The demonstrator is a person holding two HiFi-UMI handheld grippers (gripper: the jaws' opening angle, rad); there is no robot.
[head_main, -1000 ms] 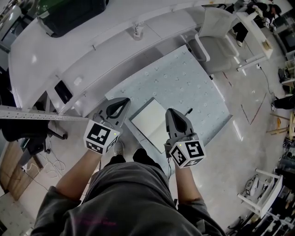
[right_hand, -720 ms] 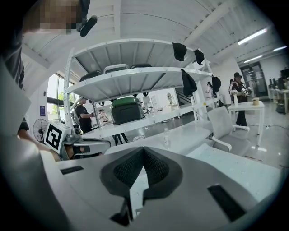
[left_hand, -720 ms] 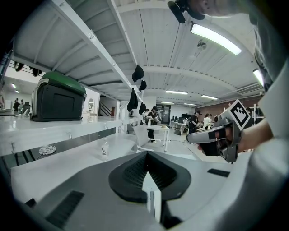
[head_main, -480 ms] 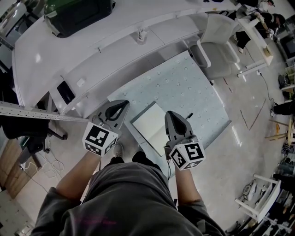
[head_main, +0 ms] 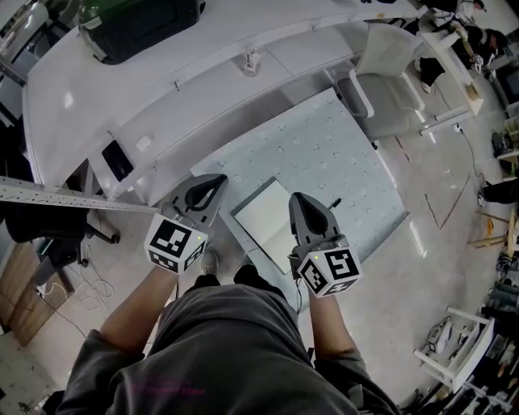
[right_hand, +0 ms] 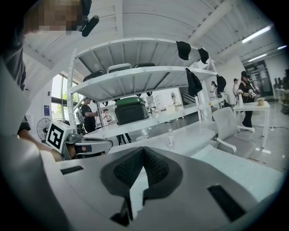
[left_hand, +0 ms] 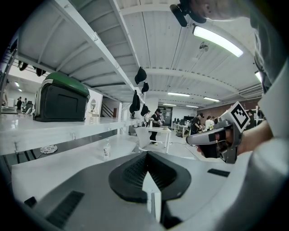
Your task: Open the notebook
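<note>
The notebook [head_main: 263,217] lies flat on the near part of the pale perforated surface [head_main: 324,146], with one plain white face up. It sits between the two grippers in the head view.

The left gripper [head_main: 216,179] is held to the left of the notebook. Its jaws are fully together and grip nothing. The right gripper [head_main: 299,198] is held to the right, and its body overlaps the notebook's right edge in the head view. Its jaws also meet at the tips, with nothing between them. Both grippers point away from the person, out over the surface.

Beyond the surface stands a curved white counter [head_main: 89,97] that carries a small bottle [head_main: 253,58] and a green-and-black case [head_main: 138,24]. A white chair [head_main: 389,73] stands beside it.
</note>
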